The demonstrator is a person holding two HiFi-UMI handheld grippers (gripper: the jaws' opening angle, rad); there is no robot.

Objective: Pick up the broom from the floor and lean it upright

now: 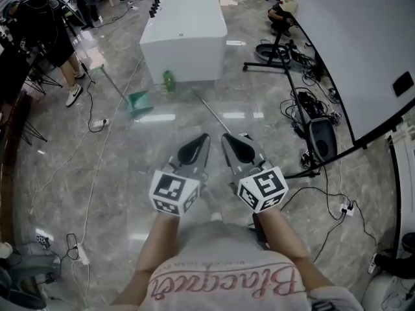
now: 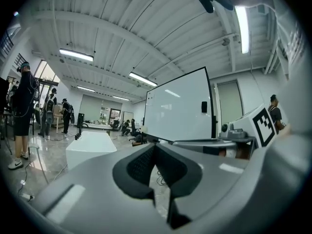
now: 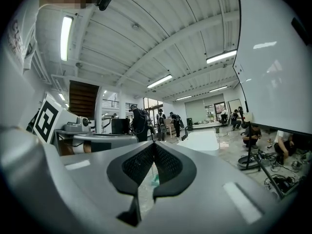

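Broom (image 1: 139,102): green head, thin grey handle, flat on floor, ahead-left of left gripper (image 2: 155,146), near white box (image 1: 185,31). Left gripper and right gripper (image 3: 155,144): jaws together, empty. Only head view shows whole broom; right gripper view catches green speck beyond tips.

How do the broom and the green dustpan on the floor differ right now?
The dustpan sits off the near left corner of the white box; the broom lies in front of it, nearer the right tool. The dustpan's pole runs off to the upper left; the broom's thin pole points toward that tool. The dustpan shows a broad green scoop; the broom shows mostly bare pole. Both are on the floor, untouched.
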